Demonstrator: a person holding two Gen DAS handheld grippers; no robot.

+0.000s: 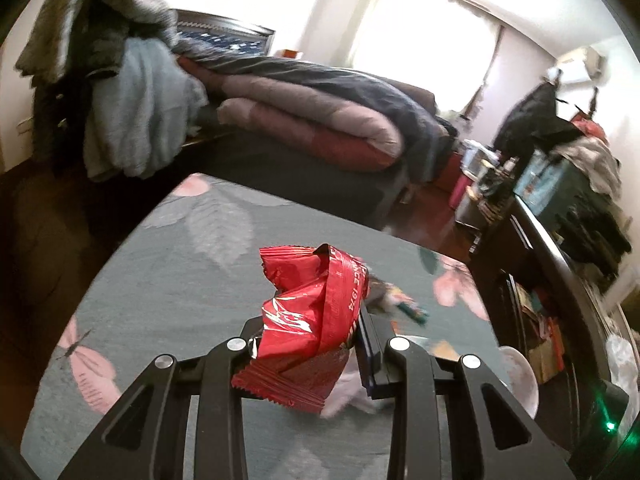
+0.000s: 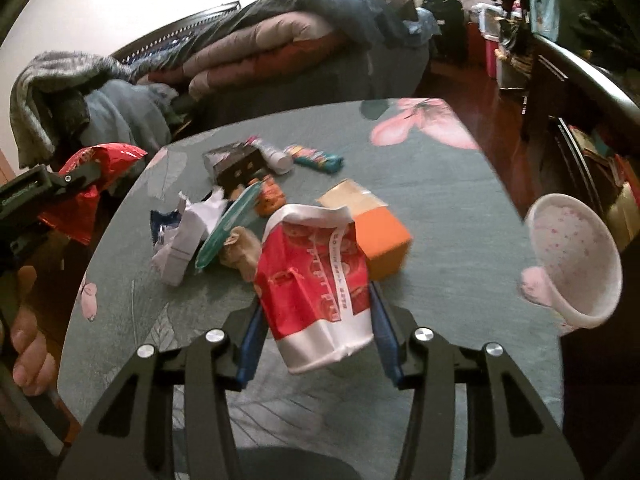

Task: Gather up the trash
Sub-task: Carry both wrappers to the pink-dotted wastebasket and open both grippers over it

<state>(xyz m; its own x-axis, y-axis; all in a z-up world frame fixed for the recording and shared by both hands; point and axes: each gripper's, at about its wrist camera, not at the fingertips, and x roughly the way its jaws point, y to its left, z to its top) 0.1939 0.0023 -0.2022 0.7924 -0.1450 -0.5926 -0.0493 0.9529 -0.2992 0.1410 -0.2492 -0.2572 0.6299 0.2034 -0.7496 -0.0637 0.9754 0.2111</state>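
My left gripper (image 1: 312, 340) is shut on a crumpled red foil wrapper (image 1: 312, 304) and holds it above the table (image 1: 168, 280). In the right wrist view it shows at the far left with the red wrapper (image 2: 100, 168), off the table's left edge. My right gripper (image 2: 316, 332) is shut on a red and white snack bag (image 2: 316, 280), held just above the table (image 2: 460, 220). Behind the bag lies a pile of trash: an orange box (image 2: 380, 236), crumpled white paper (image 2: 188, 236), a teal wrapper (image 2: 228, 228), a dark carton (image 2: 236, 164) and a tube (image 2: 276, 156).
A pink speckled bowl (image 2: 576, 264) sits off the table's right edge. A bed with folded quilts (image 1: 312, 120) stands behind the table. Clothes hang on a chair (image 1: 120, 100) at left. A dark cluttered shelf unit (image 1: 540, 280) lines the right side.
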